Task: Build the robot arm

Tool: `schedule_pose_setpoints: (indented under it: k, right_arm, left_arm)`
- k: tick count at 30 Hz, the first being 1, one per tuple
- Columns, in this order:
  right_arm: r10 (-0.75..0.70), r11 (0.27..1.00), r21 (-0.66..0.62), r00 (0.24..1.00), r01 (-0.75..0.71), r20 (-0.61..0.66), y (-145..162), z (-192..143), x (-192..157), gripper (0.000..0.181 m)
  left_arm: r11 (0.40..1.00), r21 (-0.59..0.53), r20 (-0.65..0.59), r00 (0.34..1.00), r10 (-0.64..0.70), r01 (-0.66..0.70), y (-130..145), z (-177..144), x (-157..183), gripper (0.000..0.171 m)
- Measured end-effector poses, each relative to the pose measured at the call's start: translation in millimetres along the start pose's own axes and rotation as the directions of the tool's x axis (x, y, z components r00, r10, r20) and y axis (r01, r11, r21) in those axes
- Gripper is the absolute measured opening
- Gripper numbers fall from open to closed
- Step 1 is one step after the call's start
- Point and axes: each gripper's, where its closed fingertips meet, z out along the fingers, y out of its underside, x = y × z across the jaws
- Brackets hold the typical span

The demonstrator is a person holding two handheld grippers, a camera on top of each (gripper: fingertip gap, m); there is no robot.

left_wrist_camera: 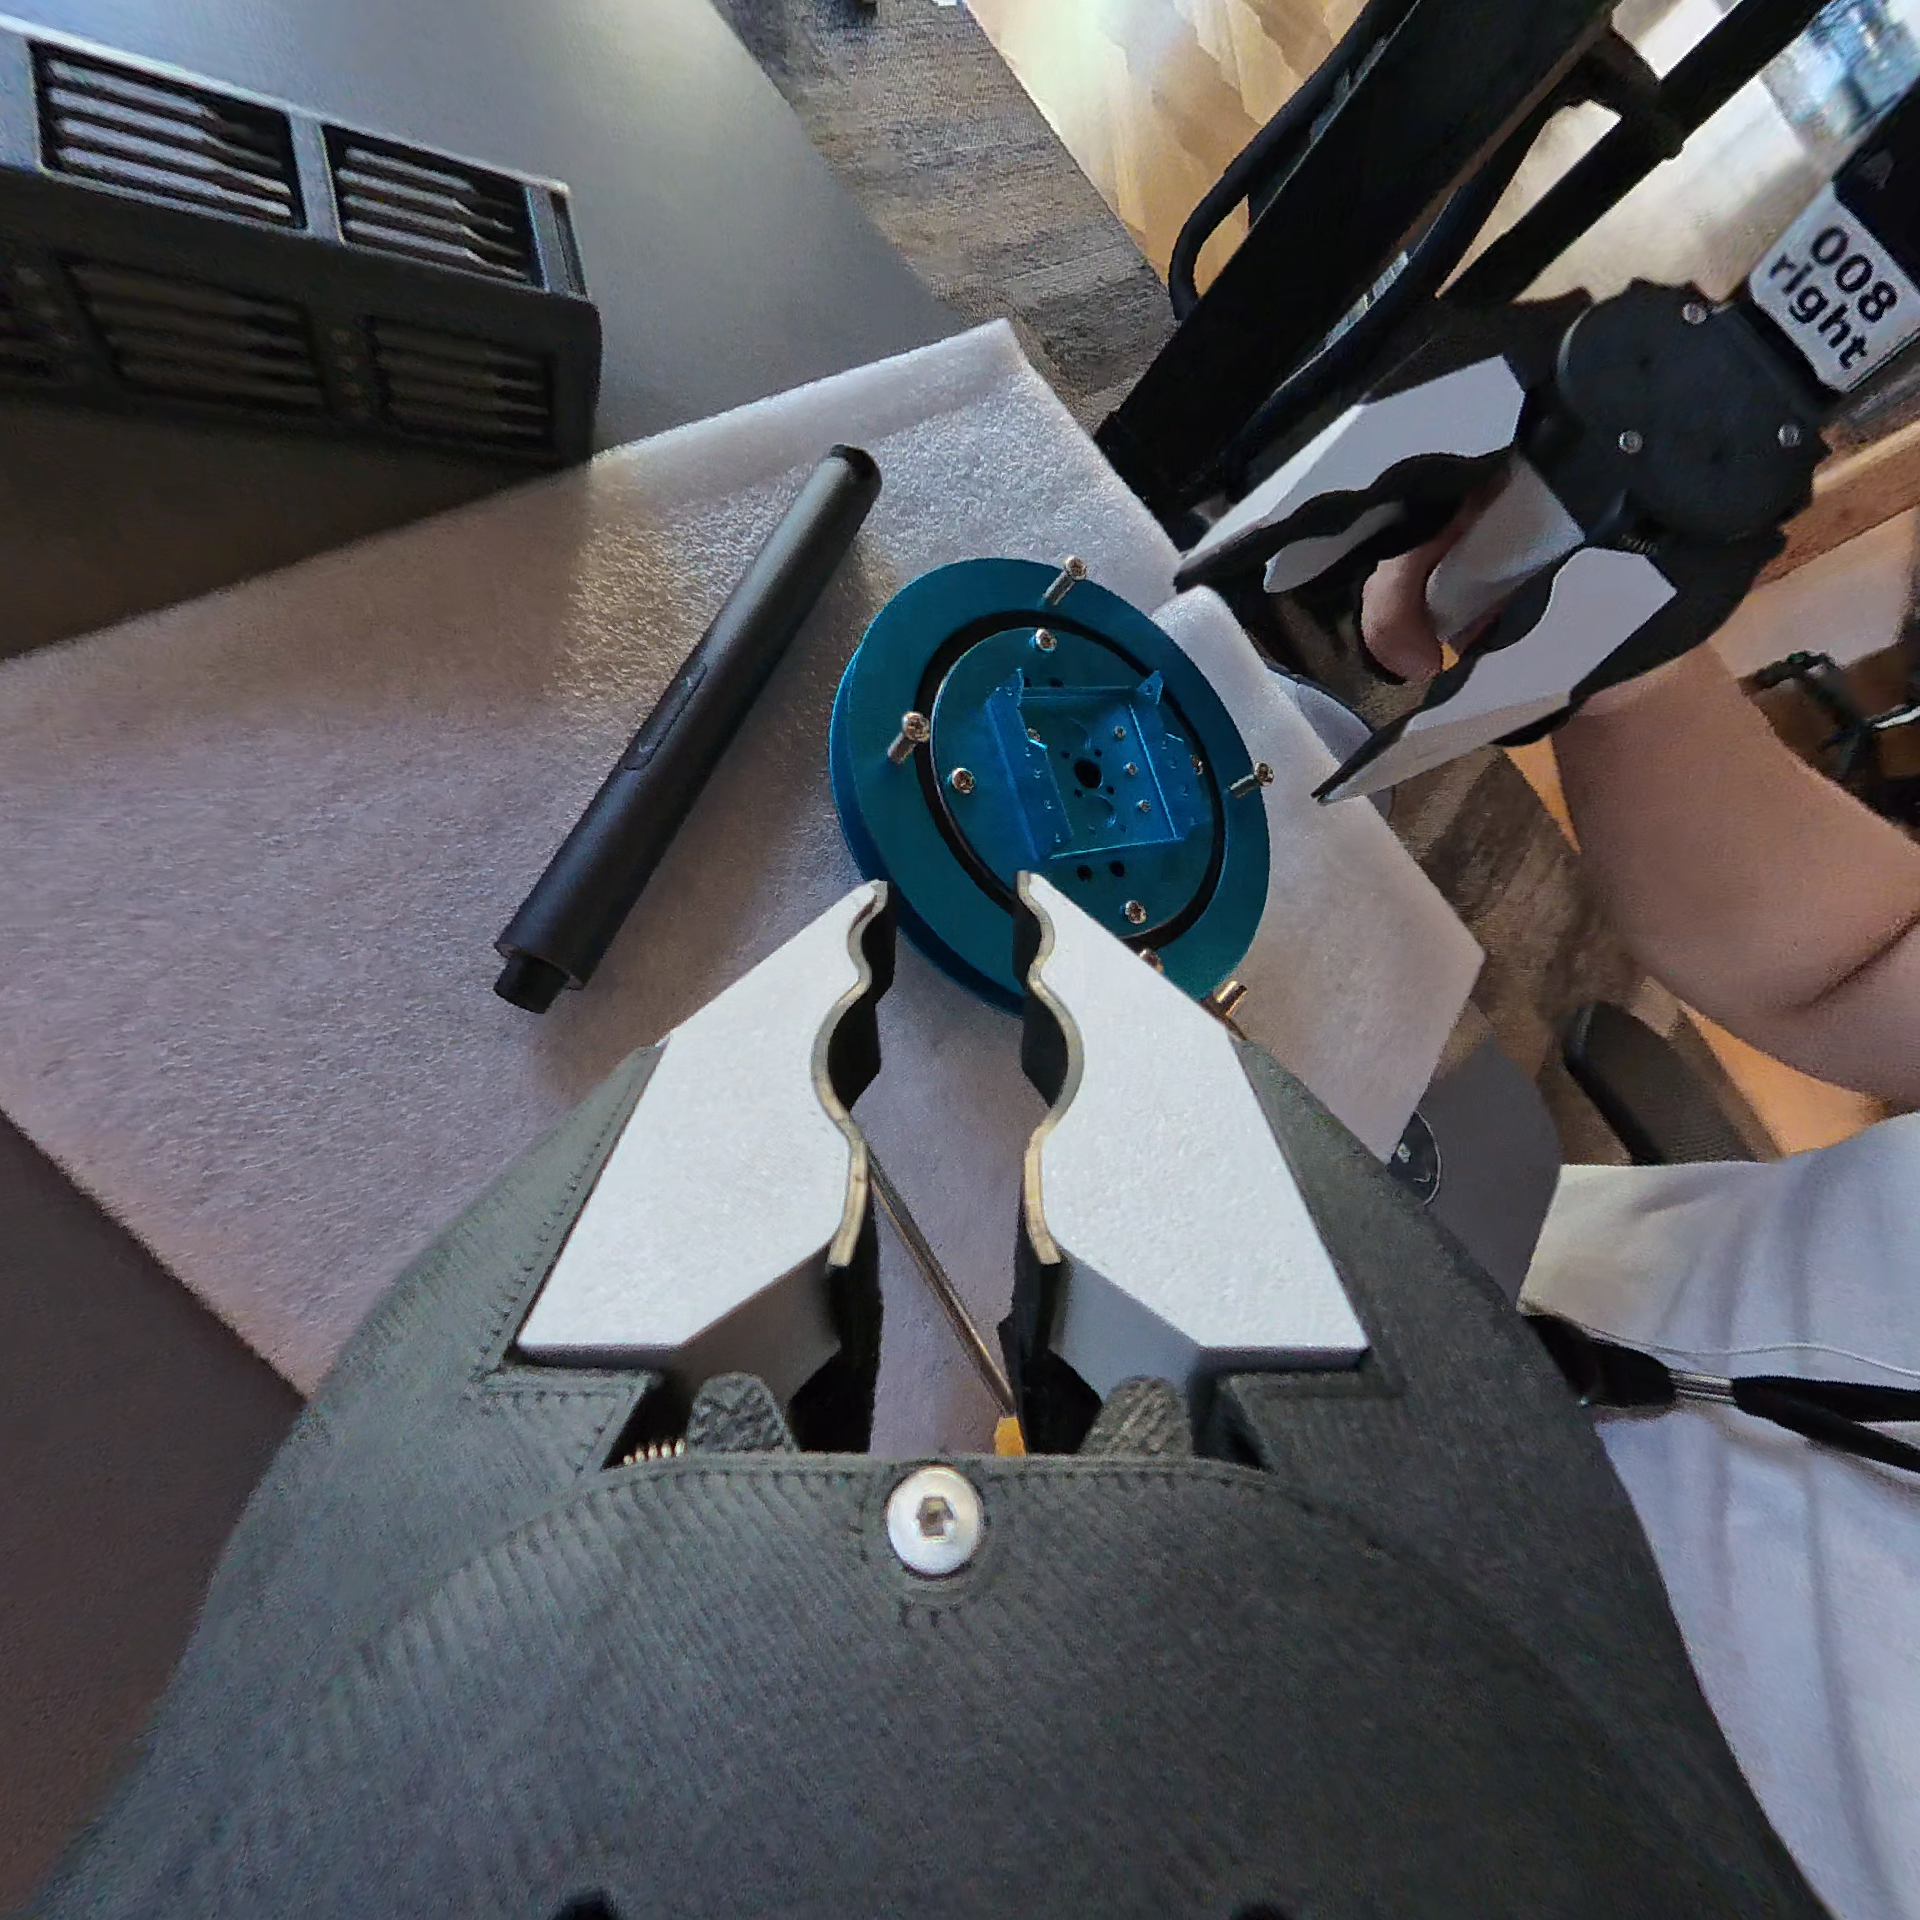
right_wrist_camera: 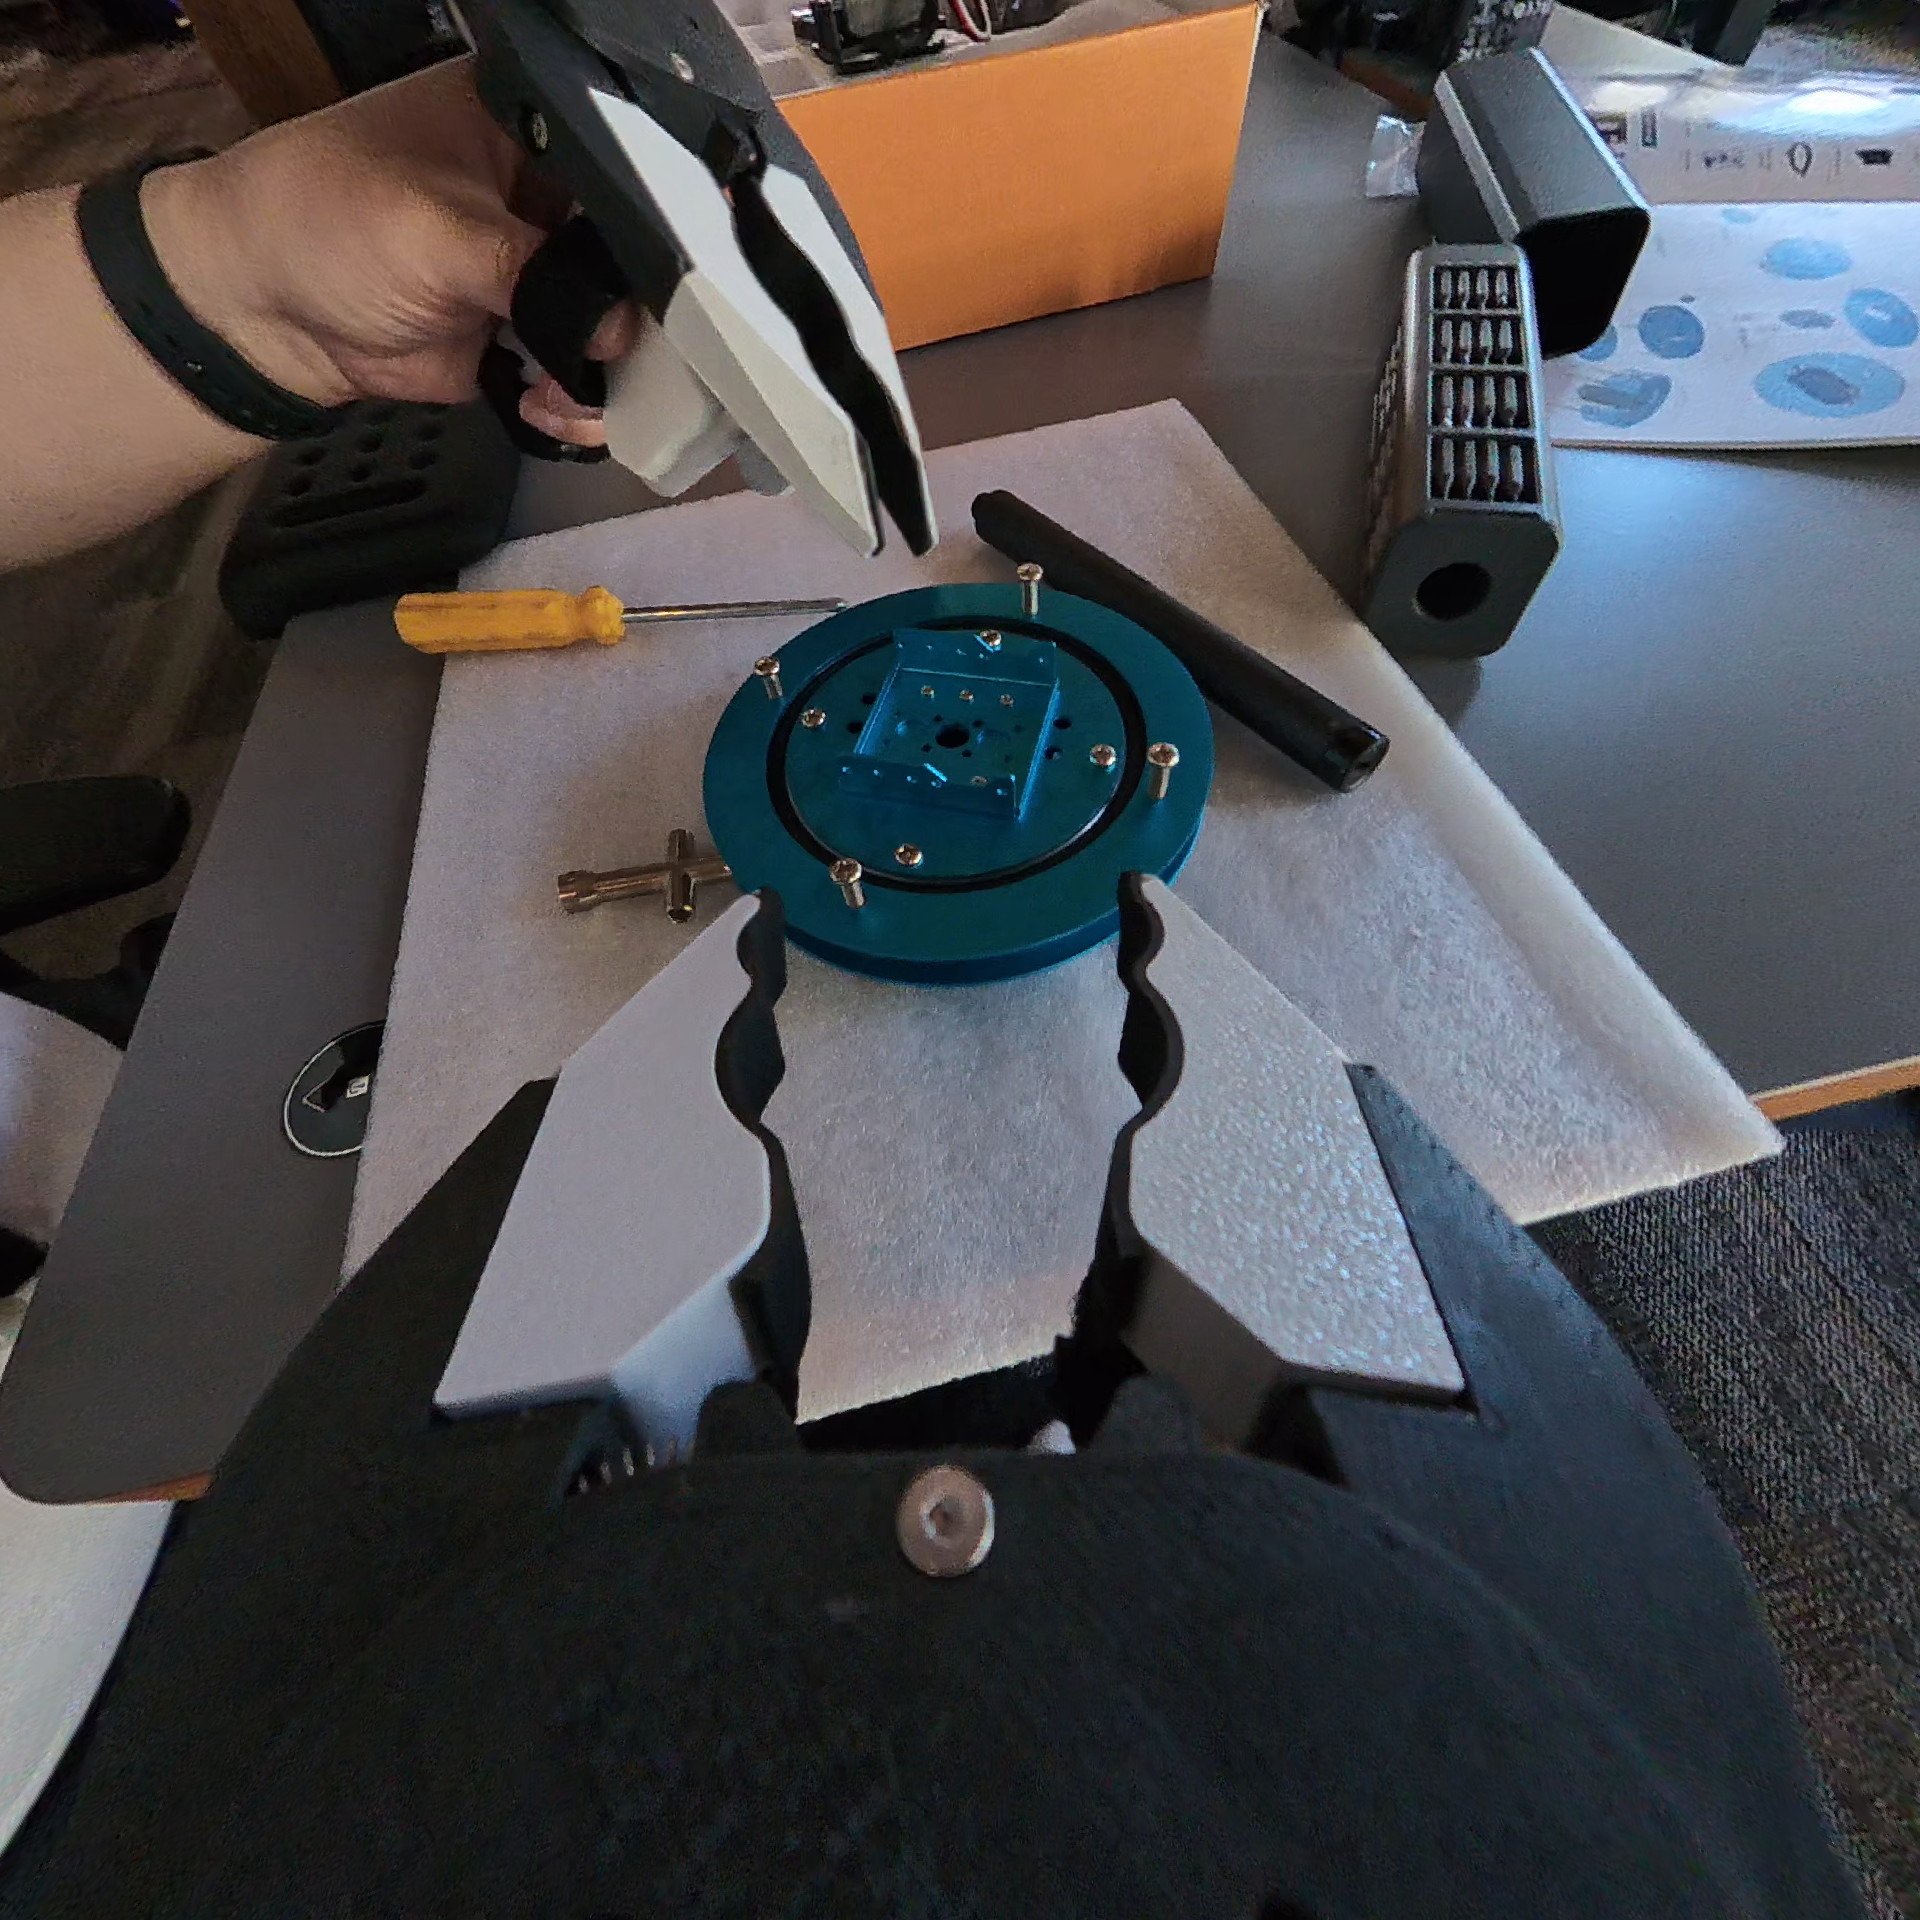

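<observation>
A blue metal disc (right_wrist_camera: 956,914) with a blue square bracket (right_wrist_camera: 945,727) at its centre lies on a white foam mat (right_wrist_camera: 935,1122). Several screws stand up from the disc. My right gripper (right_wrist_camera: 948,891) is open and empty, with its fingertips at the disc's near rim. My left gripper (left_wrist_camera: 954,883) is open by a narrow gap and empty, hovering over the disc's (left_wrist_camera: 1049,779) edge. It also shows in the right wrist view (right_wrist_camera: 899,545), above the disc's far side. The right gripper shows in the left wrist view (left_wrist_camera: 1252,686), beside the disc.
On the mat lie a yellow screwdriver (right_wrist_camera: 509,620), a small metal cross wrench (right_wrist_camera: 644,878) and a black cylindrical tool (right_wrist_camera: 1184,644). A grey bit holder (right_wrist_camera: 1465,447), its black sleeve (right_wrist_camera: 1538,177), an orange box (right_wrist_camera: 1018,177) and a printed sheet (right_wrist_camera: 1766,332) sit on the grey table. Tip to tip, the grippers are about 11 cm apart.
</observation>
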Motion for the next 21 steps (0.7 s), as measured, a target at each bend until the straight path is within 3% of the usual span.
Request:
schedule_pose_setpoints:
  k: [4, 8, 13, 17, 21]
  right_arm:
    - [0.001, 0.999, 0.038, 1.000, -0.001, -0.009, -9, -5, 6, 0.052]
    - [-0.043, 0.998, 0.052, 0.998, 0.041, 0.042, -22, -5, 7, 0.050]
    - [-0.149, 0.987, -0.042, 0.985, 0.153, 0.084, -25, 20, -11, 0.052]
    - [-0.333, 0.924, -0.154, 0.934, 0.350, 0.126, -16, 35, -15, 0.055]
    - [-0.483, 0.831, -0.165, 0.836, 0.532, 0.260, -30, 40, -13, 0.061]
  left_arm:
    - [0.999, -0.015, -0.038, 0.998, -0.044, 0.044, 3, 5, 1, 0.018]
    - [1.000, 0.014, -0.060, 0.998, -0.003, 0.004, 2, 0, 11, 0.020]
    - [0.999, 0.029, -0.028, 0.999, 0.033, -0.032, 7, -5, 13, 0.021]
    - [0.999, 0.006, -0.033, 0.998, 0.048, -0.048, 14, -4, 14, 0.021]
    - [0.997, -0.001, -0.028, 0.996, 0.082, -0.082, 17, -8, 17, 0.022]
